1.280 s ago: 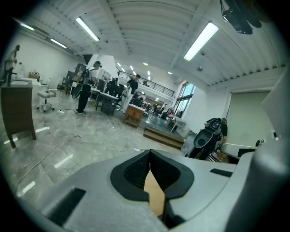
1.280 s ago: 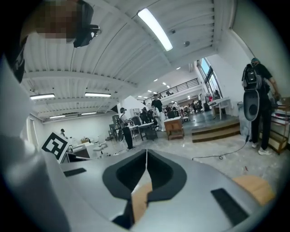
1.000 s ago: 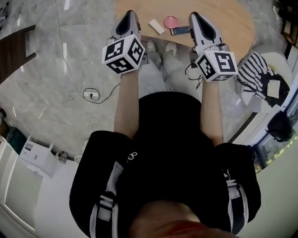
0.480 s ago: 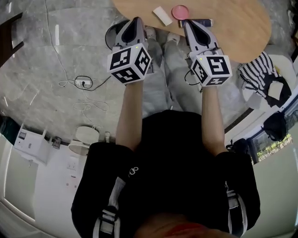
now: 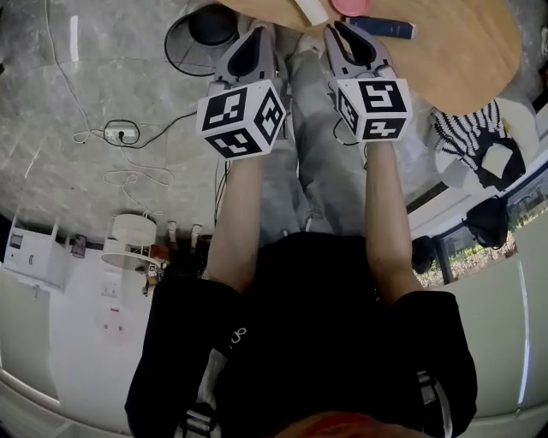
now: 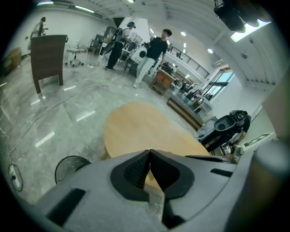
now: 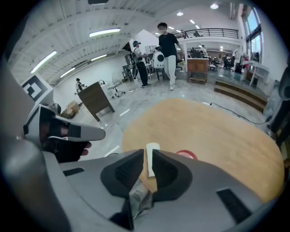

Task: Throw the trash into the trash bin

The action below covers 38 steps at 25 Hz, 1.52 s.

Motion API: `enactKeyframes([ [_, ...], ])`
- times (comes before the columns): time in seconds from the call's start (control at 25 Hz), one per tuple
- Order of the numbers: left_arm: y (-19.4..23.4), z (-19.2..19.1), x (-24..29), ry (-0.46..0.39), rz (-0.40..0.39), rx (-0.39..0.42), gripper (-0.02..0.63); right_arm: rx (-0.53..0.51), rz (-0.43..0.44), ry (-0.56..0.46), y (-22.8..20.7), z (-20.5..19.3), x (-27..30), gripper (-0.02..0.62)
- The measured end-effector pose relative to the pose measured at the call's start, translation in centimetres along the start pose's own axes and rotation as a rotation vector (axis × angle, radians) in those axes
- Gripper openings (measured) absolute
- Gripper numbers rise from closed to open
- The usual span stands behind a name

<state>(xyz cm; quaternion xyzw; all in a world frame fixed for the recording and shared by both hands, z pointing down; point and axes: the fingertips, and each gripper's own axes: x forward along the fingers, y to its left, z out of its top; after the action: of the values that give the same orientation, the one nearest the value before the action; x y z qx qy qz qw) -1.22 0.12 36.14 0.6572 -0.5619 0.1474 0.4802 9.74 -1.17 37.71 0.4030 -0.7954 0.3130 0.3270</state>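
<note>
A black round trash bin (image 5: 211, 26) stands on the floor by the left end of the oval wooden table (image 5: 462, 51); it also shows low left in the left gripper view (image 6: 72, 165). On the table lie a white strip (image 5: 312, 10), a pink disc (image 5: 347, 7) and a dark blue item (image 5: 385, 27). My left gripper (image 5: 257, 32) hangs at the table's near edge, just right of the bin, jaws tip to tip (image 6: 150, 152) and empty. My right gripper (image 5: 338, 30) is beside it; only a thin slit shows between its jaws (image 7: 147, 152), which hold nothing. Beyond them lie the white strip (image 7: 152, 158) and the disc (image 7: 186, 155).
A power strip with cables (image 5: 120, 133) lies on the marble floor at left. A striped cloth on a white seat (image 5: 467, 137) is at right. A small white stand (image 5: 128, 239) is behind me. People (image 7: 168, 50) stand far across the hall near a dark desk (image 6: 47, 56).
Both grippers have sunk side by side toward the table's near edge. The view has tipped back, bringing the black bin into sight and pushing the table items to the top edge.
</note>
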Motion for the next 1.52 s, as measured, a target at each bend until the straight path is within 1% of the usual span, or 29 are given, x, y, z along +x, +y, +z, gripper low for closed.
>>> enactKeyframes([
  [0.04,0.5,-0.8,0.2,0.011,0.002,-0.006,0.008,-0.015,-0.003,0.025,0.0,-0.8,0.8,0.039],
  [0.12,1.5,-2.1,0.5,0.029,0.009,-0.017,0.009,-0.037,0.016,0.077,0.2,-2.5,2.6,0.165],
  [0.16,2.0,-2.6,0.7,0.033,0.015,-0.025,0.009,-0.05,0.028,0.101,0.2,-3.3,3.5,0.178],
  [0.24,2.9,-3.3,1.0,0.032,0.03,-0.051,0.009,-0.095,0.024,0.144,-0.2,-4.5,5.0,0.184],
  [0.36,4.1,-4.3,0.8,0.028,0.051,-0.099,0.009,-0.172,-0.016,0.204,-0.6,-6.2,6.6,0.195],
  [0.52,4.8,-5.8,1.6,0.039,0.055,-0.128,0.009,-0.242,-0.055,0.246,-1.1,-7.3,8.4,0.195],
  [0.72,5.6,-6.9,1.5,0.038,0.077,-0.169,0.009,-0.261,-0.065,0.26,-1.5,-7.6,9.6,0.195],
  [0.92,8.5,-6.3,0.7,0.01,0.102,-0.222,0.009,-0.25,-0.073,0.286,-0.3,-7.5,10.7,0.177],
  [1.0,9.4,-6.0,0.2,-0.008,0.114,-0.245,0.009,-0.25,-0.066,0.28,0.2,-7.1,10.6,0.167],
  [1.12,10.8,-5.8,-0.9,-0.045,0.144,-0.303,0.009,-0.254,-0.025,0.261,1.7,-6.1,10.2,0.161],
  [1.2,11.6,-5.9,-1.7,-0.065,0.16,-0.333,0.009,-0.254,0.017,0.248,3.2,-5.5,10.1,0.158],
  [1.4,14.4,-7.4,-3.6,-0.093,0.214,-0.407,0.009,-0.278,0.168,0.219,8.7,-4.1,10.9,0.149],
  [1.52,16.5,-8.4,-5.1,-0.112,0.258,-0.445,0.009,-0.307,0.266,0.234,12.7,-4.4,11.7,0.148],
])
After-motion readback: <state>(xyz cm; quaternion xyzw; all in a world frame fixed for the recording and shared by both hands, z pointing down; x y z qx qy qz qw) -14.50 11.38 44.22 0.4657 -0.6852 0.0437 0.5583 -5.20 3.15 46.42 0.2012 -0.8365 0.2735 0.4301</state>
